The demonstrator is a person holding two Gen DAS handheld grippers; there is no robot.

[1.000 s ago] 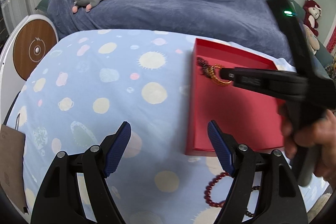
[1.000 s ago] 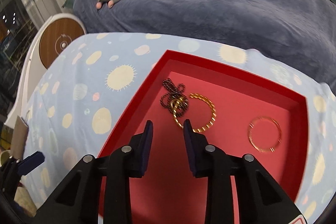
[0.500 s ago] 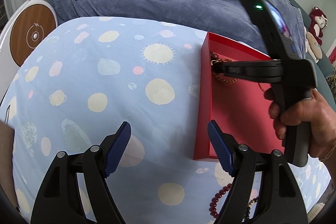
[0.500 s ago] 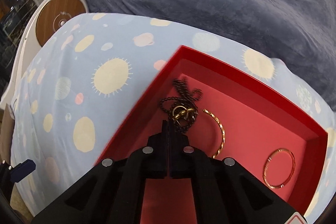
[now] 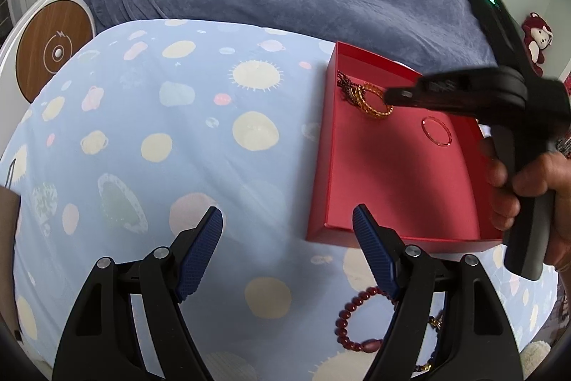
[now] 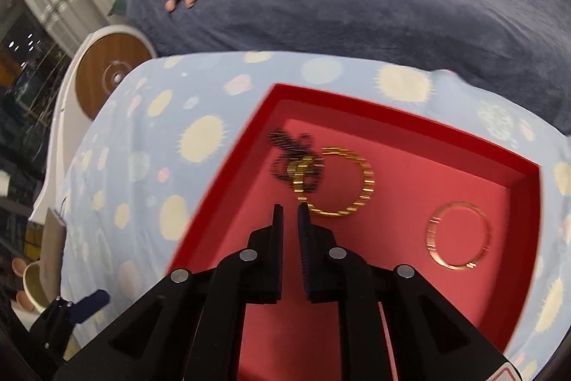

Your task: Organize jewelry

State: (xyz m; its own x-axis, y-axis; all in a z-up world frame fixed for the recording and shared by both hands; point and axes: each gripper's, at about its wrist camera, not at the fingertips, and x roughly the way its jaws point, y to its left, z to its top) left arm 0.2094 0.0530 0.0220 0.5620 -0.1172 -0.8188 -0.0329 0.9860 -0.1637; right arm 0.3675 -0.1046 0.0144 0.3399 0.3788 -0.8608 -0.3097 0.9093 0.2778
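Right wrist view: right tool (image 6: 289, 207) is held nearly closed, empty, over red box (image 6: 506, 166) beside gold bangle (image 6: 342, 181); left tool (image 5: 287, 225) is spread wide.

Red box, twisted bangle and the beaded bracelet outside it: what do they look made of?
Red box: likely matte card or paperboard; thin, flat, straight walls, no gloss. Twisted bangle: gold-coloured metal by its look, with a shiny, rope-like ridged surface; plating or solid cannot be told. Beaded bracelet: round, dark red, glossy beads, possibly polished stone, glass or plastic; the look leaves it open.
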